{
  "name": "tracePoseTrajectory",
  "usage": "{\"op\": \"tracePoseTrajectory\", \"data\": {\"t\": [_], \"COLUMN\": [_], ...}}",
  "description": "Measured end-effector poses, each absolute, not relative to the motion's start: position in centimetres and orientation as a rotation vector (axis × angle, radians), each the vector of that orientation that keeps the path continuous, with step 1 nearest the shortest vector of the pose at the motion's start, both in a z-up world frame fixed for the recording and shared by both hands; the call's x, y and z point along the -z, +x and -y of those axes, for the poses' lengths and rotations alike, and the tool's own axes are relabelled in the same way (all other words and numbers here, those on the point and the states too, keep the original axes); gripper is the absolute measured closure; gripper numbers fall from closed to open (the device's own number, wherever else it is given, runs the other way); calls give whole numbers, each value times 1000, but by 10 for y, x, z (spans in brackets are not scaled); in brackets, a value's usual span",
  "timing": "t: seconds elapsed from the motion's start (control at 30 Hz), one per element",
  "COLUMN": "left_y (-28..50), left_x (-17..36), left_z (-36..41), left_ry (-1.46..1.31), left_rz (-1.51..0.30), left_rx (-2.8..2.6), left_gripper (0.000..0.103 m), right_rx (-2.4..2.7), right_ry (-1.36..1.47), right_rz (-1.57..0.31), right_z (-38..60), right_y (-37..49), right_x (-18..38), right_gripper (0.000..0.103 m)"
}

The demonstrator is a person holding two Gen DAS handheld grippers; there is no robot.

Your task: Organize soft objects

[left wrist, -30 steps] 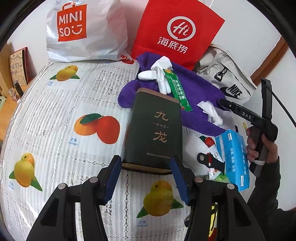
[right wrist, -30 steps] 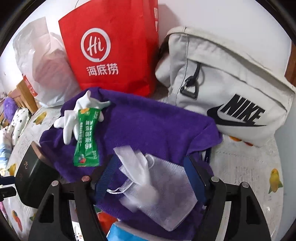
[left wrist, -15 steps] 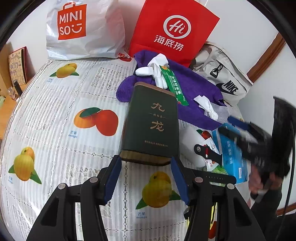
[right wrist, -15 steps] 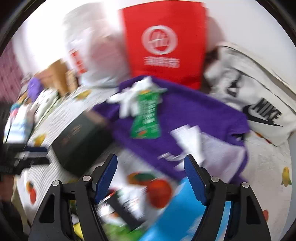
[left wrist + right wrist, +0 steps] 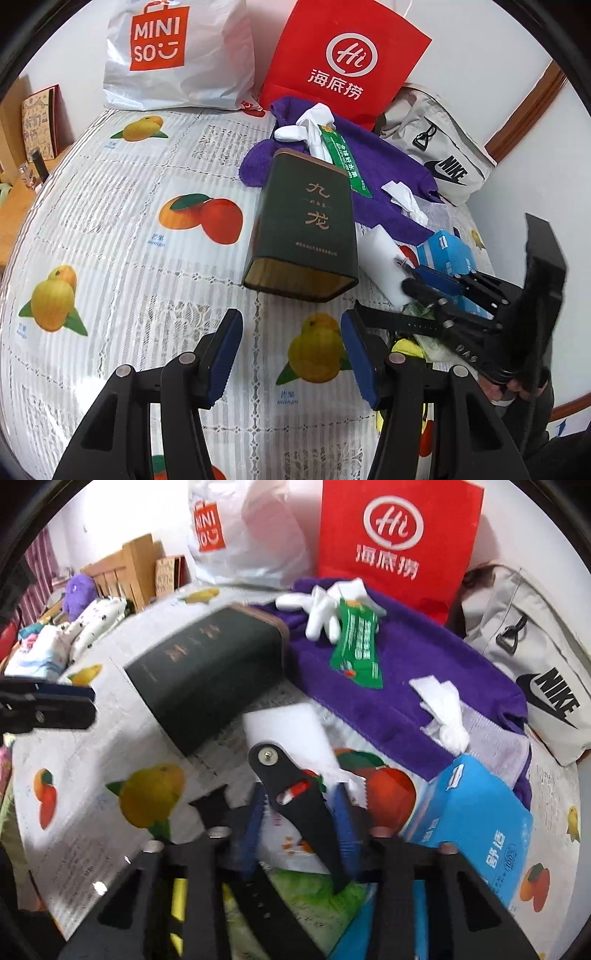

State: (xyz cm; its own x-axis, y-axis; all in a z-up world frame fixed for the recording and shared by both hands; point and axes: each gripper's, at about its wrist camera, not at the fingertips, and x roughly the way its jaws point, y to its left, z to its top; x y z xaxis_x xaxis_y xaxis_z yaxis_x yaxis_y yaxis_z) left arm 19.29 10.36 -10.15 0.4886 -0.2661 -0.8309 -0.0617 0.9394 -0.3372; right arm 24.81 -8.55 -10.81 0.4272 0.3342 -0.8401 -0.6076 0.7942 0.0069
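Note:
A purple towel [image 5: 373, 162] lies at the back of the table, also in the right wrist view [image 5: 413, 664]. On it lie a white glove [image 5: 310, 122], a green packet [image 5: 343, 162] and a crumpled white tissue [image 5: 402, 195]. A dark green tin [image 5: 306, 225] lies in front of it. My left gripper [image 5: 291, 354] is open and empty, just short of the tin. My right gripper [image 5: 301, 819] is narrowed around a black folding knife [image 5: 299, 805] and a white snack packet [image 5: 291, 845], beside a white sponge block [image 5: 291, 731]. It shows at the right of the left wrist view [image 5: 410, 275].
A blue tissue pack [image 5: 476, 823] lies right of my right gripper. A white MINISO bag [image 5: 173, 55], a red paper bag [image 5: 343, 59] and a grey Nike bag [image 5: 439, 147] stand along the back wall. A black strap [image 5: 399, 321] lies near the knife.
My right gripper swung from the tissue on the towel back down to the knife and packet, and its fingers narrowed. My left gripper drew back from the tin.

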Motion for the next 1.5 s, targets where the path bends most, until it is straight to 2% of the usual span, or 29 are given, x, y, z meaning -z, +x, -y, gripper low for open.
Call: {"op": "tracePoseTrajectory", "data": {"t": [0.17, 0.37, 0.7, 0.93, 0.97, 1.27, 1.4, 1.5], "left_y": [185, 175, 170, 169, 169, 178, 185, 191], "left_x": [101, 104, 113, 118, 119, 124, 124, 127], "left_z": [-103, -99, -91, -90, -89, -44, -20, -3], "left_ry": [-347, -343, -334, -337, -339, -316, -280, -276], "left_rz": [-1052, -1062, -1088, -1098, -1097, -1083, -1064, -1063], "left_rx": [133, 141, 147, 149, 156, 305, 364, 392], "left_gripper": [50, 50, 50, 50, 50, 50, 41, 38], "right_rx": [-631, -660, -725, -725, -727, -679, -629, -578], "right_ry": [-255, -93, 59, 74, 85, 150, 161, 155], "right_rz": [-974, -999, -1119, -1091, -1076, -1005, -971, -954], "right_z": [90, 103, 102, 102, 104, 137, 162, 181], "right_y": [238, 232, 219, 214, 212, 197, 184, 174], "right_x": [96, 84, 107, 106, 100, 76, 67, 64], "right_gripper": [92, 93, 91, 96, 100, 100, 100, 100]}}
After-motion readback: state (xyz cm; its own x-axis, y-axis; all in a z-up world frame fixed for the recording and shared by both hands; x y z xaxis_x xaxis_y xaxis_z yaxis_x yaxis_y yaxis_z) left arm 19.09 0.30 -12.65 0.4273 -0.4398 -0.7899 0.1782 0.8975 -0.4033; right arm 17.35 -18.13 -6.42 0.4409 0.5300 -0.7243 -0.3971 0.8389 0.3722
